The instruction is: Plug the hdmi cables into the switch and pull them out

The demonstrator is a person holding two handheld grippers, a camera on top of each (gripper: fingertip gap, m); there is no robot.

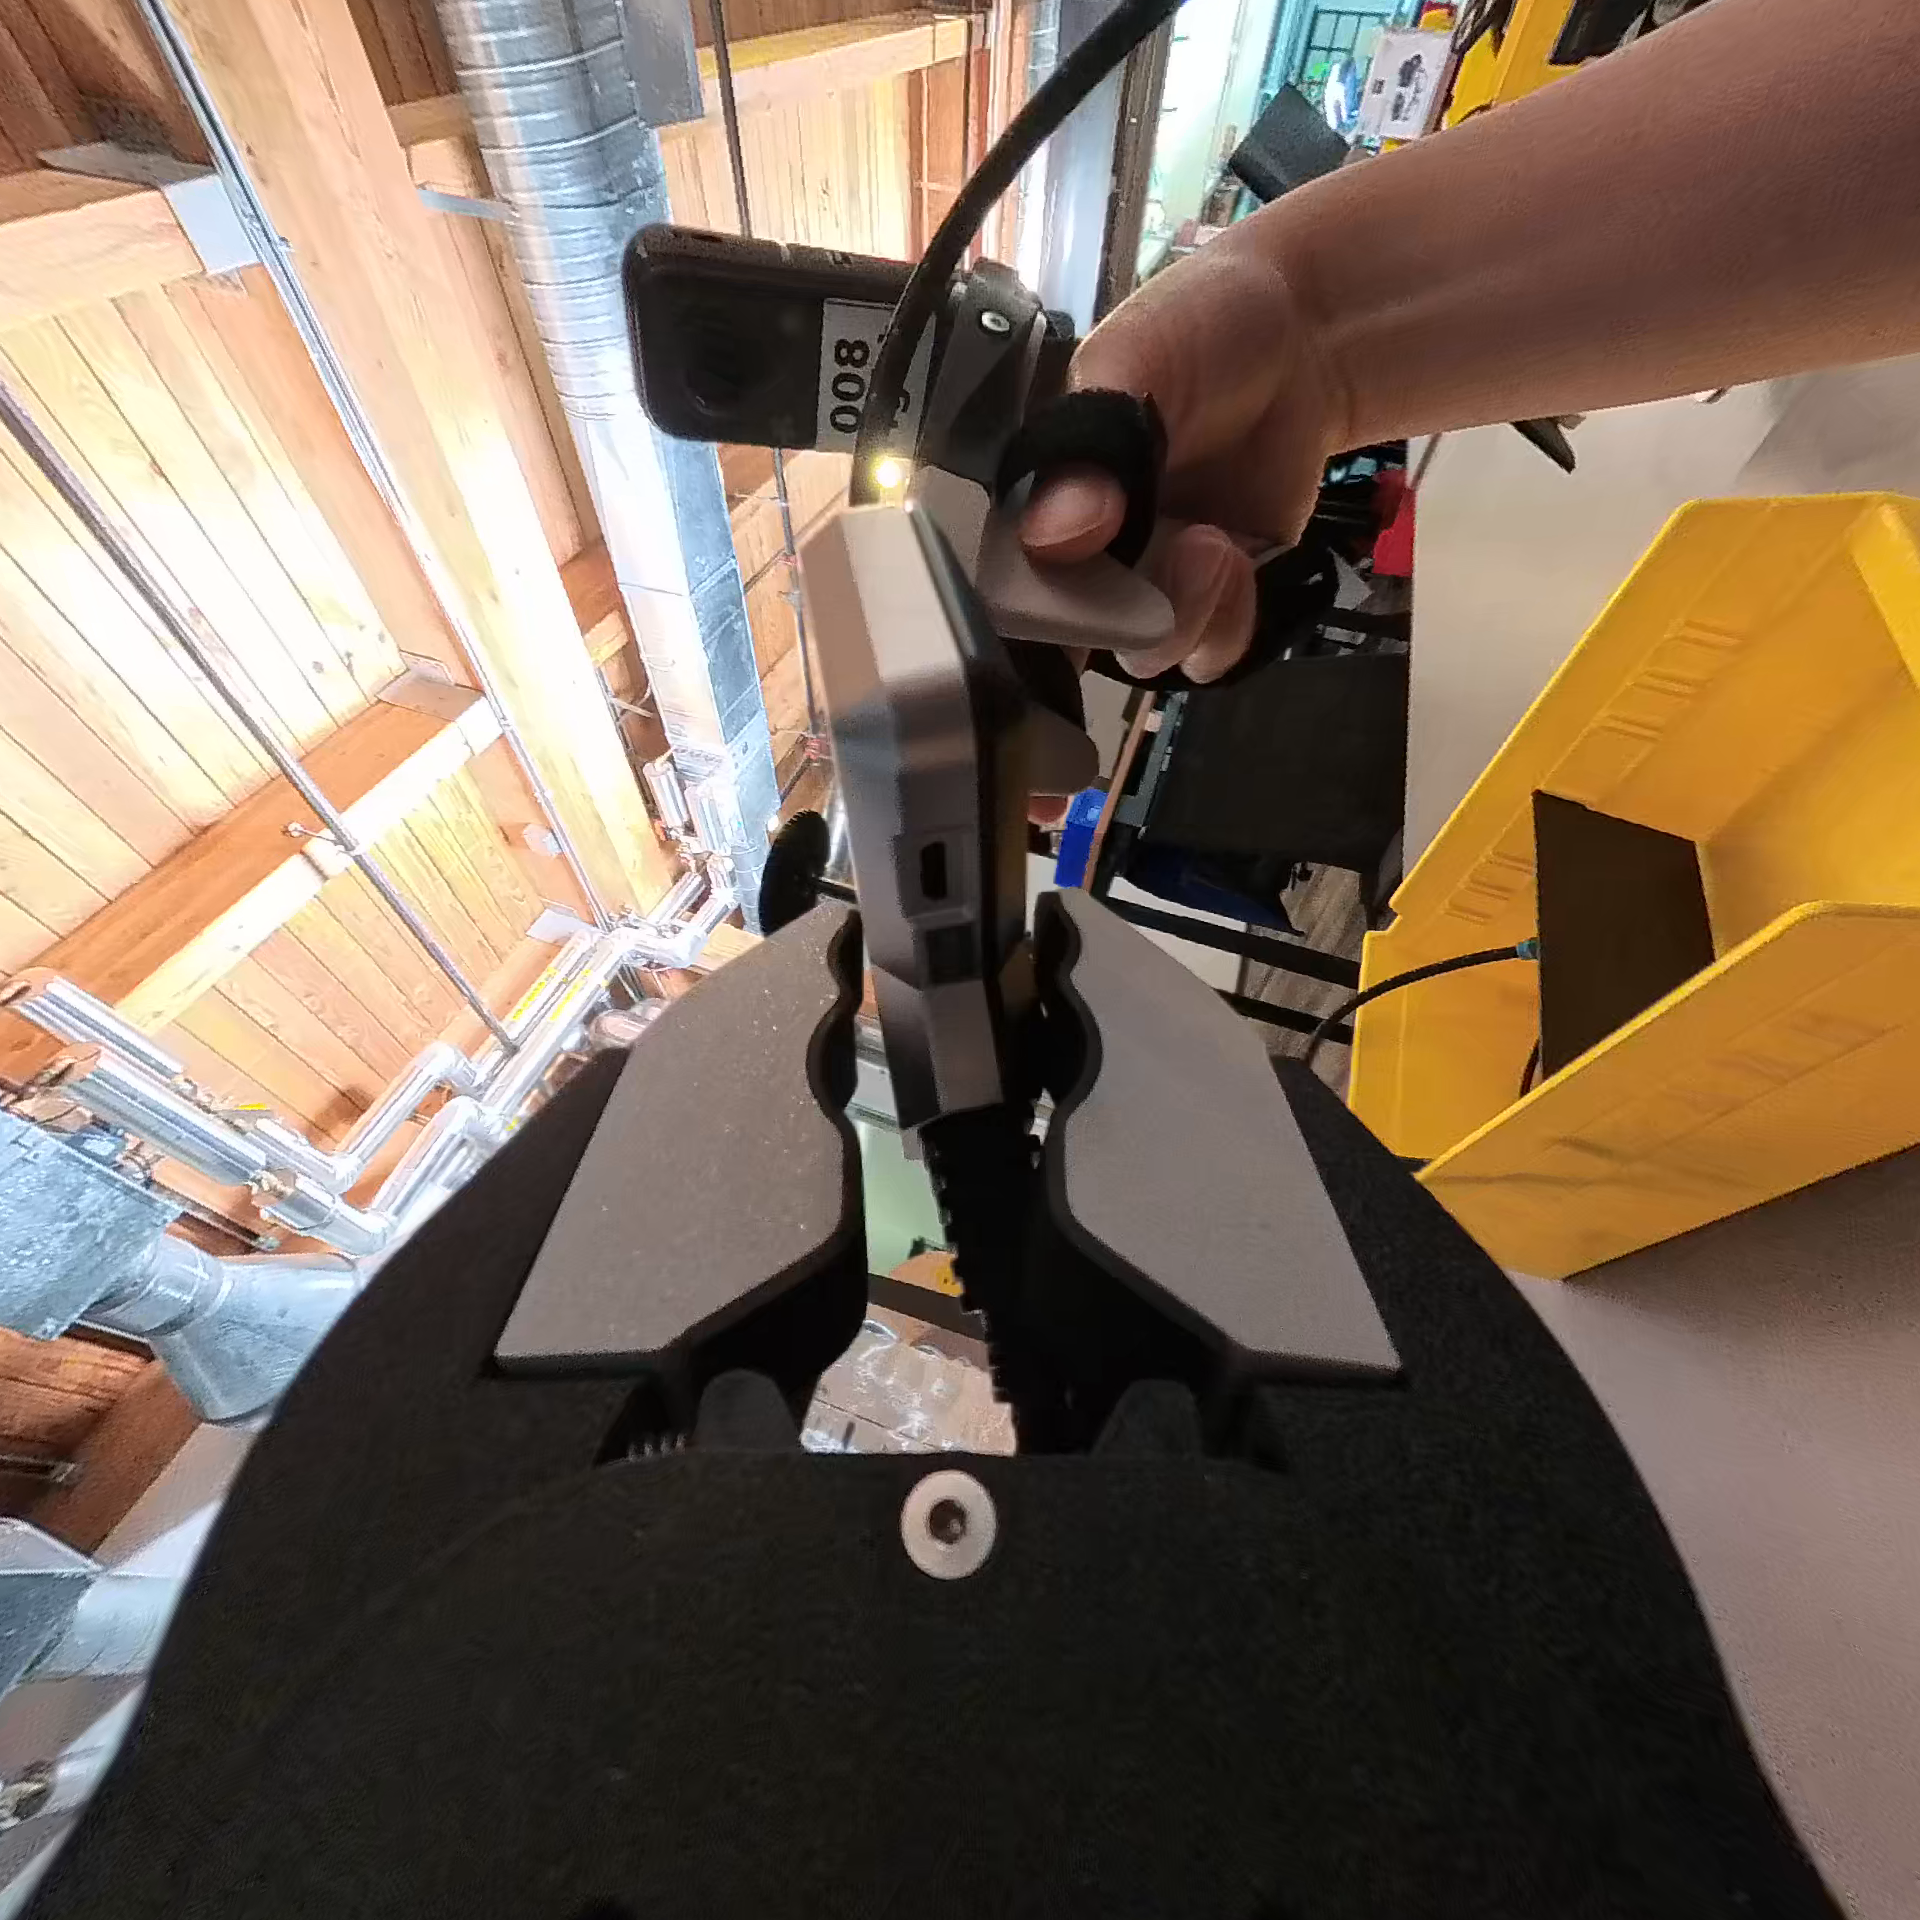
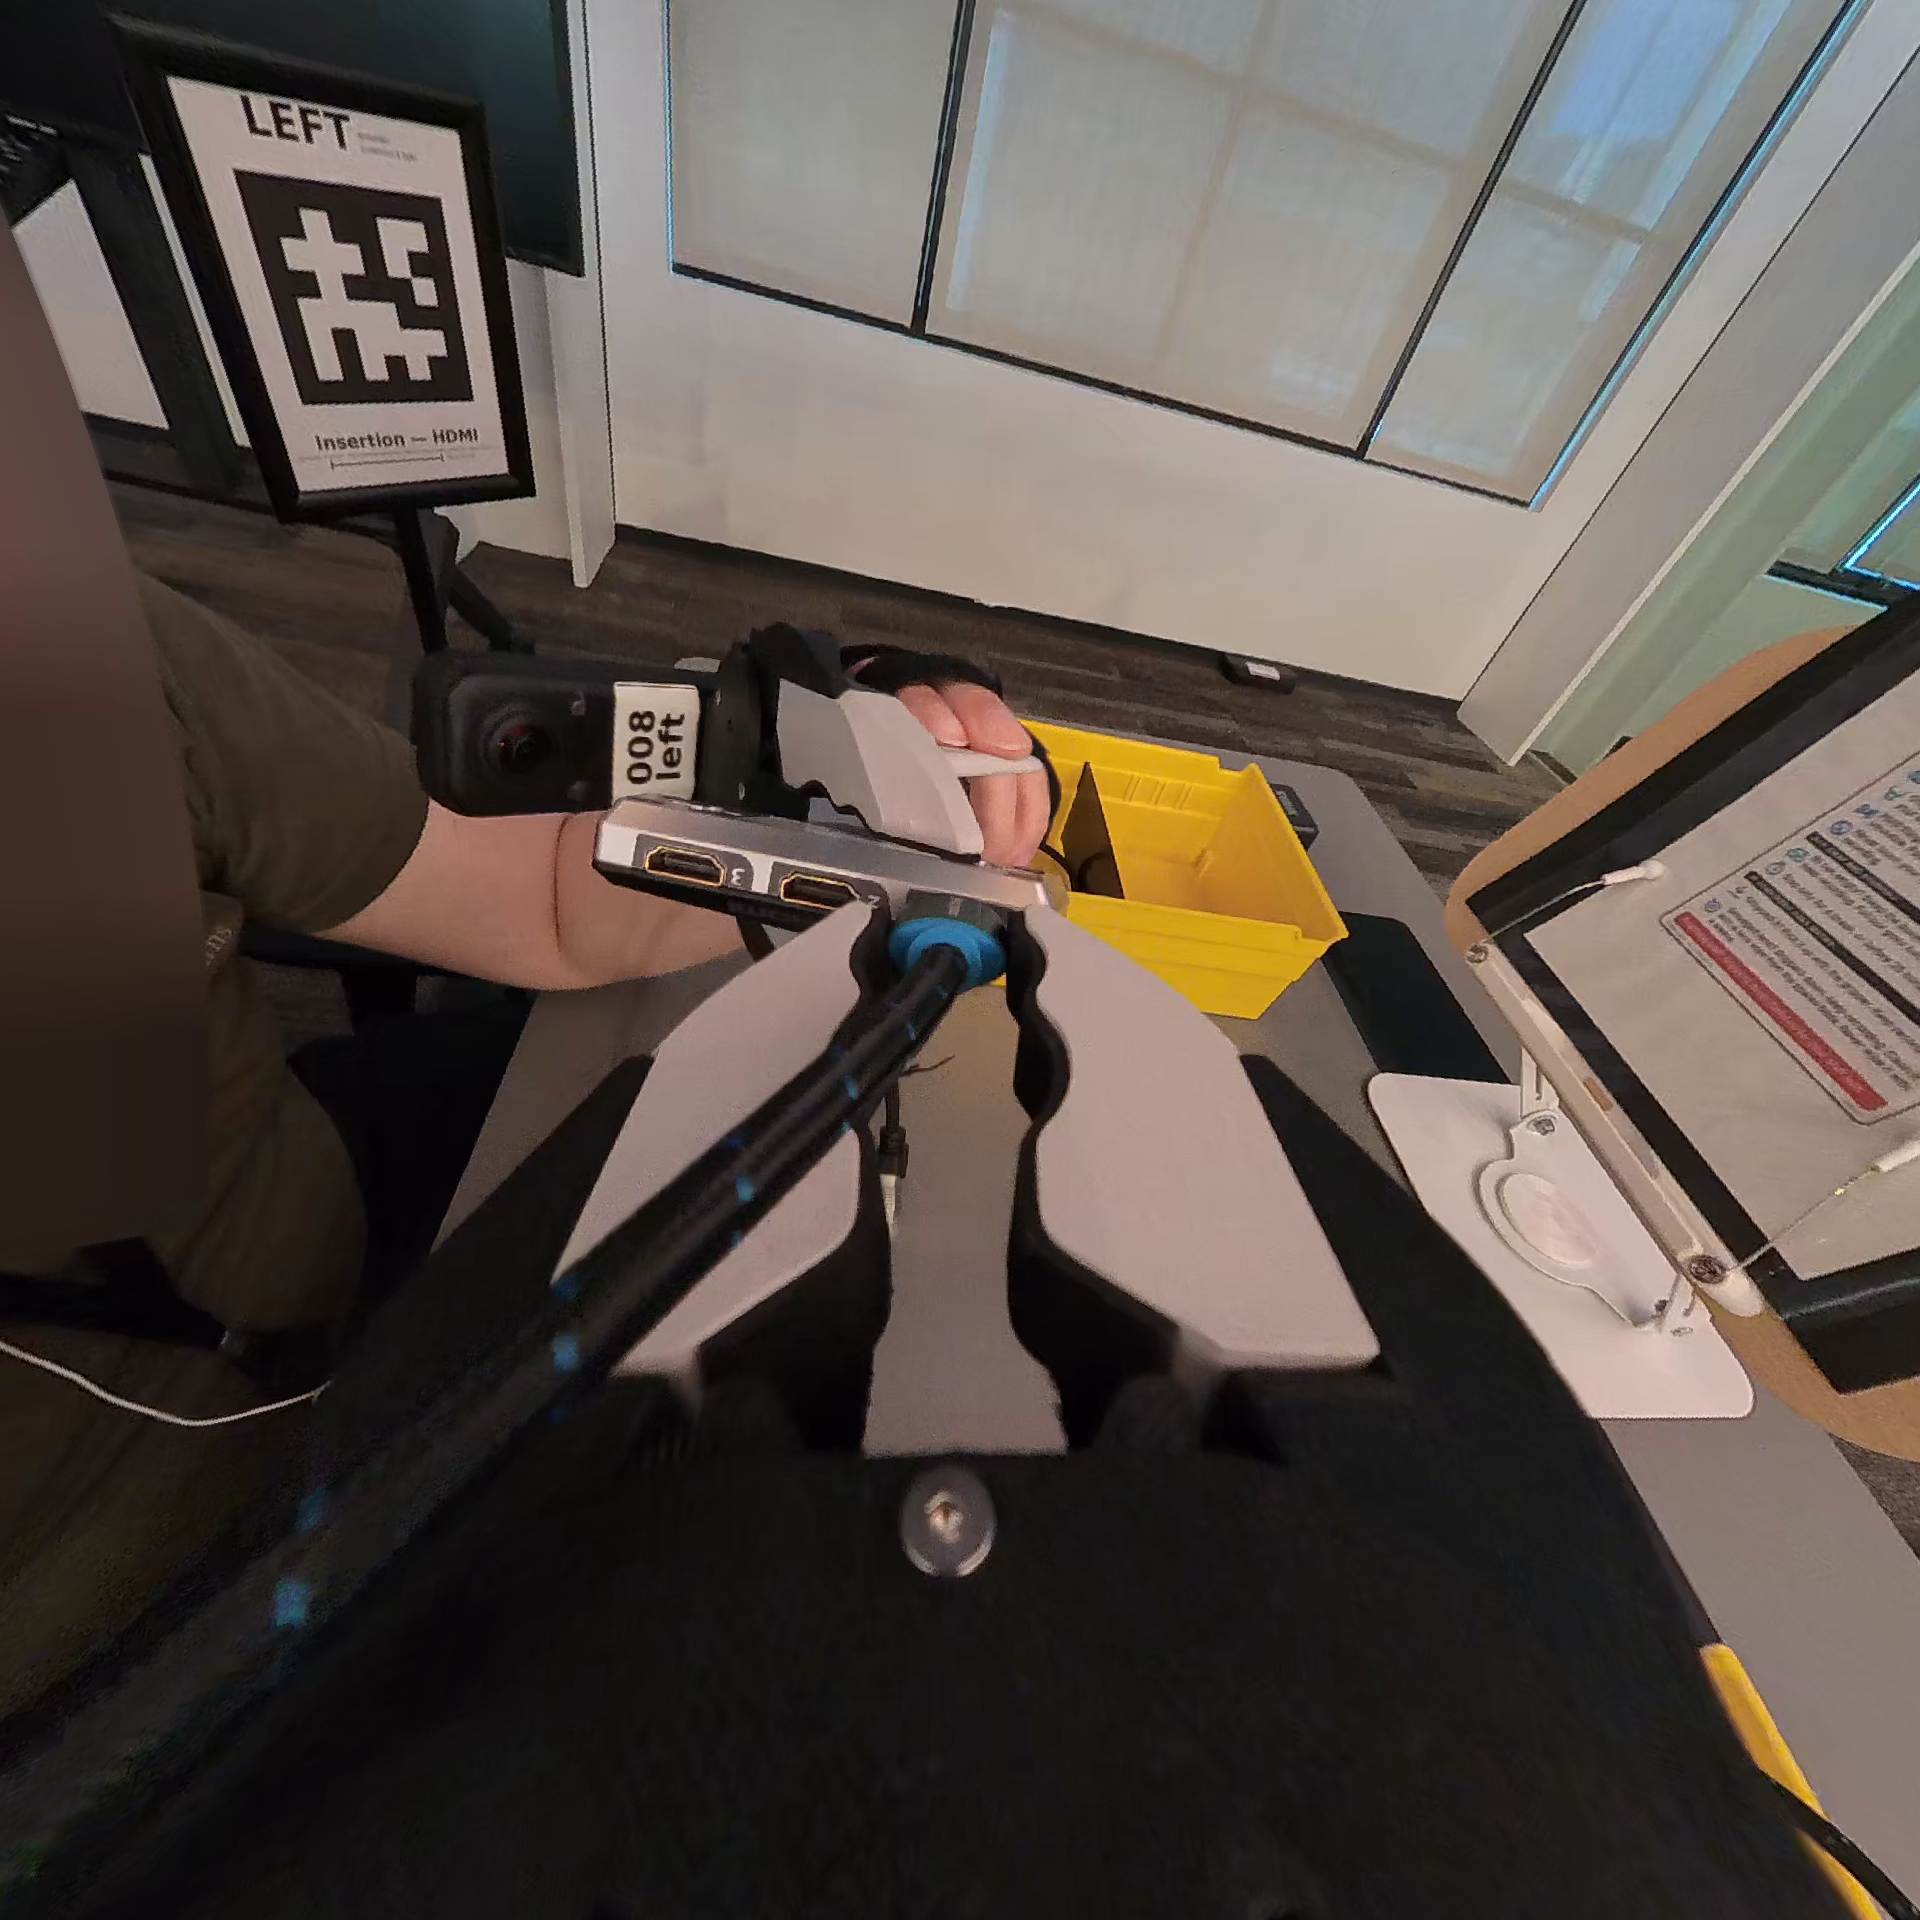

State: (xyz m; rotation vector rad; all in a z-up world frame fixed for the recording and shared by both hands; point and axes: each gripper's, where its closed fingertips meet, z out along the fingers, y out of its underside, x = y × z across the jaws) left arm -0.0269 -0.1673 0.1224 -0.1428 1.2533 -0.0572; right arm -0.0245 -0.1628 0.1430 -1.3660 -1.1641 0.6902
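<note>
Here the left tongs (image 1: 948,971) clamp the switch (image 1: 914,769), right tongs (image 2: 940,940) pinch the HDMI cable (image 2: 831,1081), another cable (image 1: 1423,982) enters the yellow bin (image 1: 1683,935).

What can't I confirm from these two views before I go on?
- Plug seating: in the right wrist view the right gripper and the plug's blue collar cover where it meets the switch.
- Cable: its far end runs off the bottom-left edge, blurred.
- Left wrist view: the left gripper hides the switch's lower end; the port face is turned away.
- Yellow bin: contents hidden by its walls.
</note>
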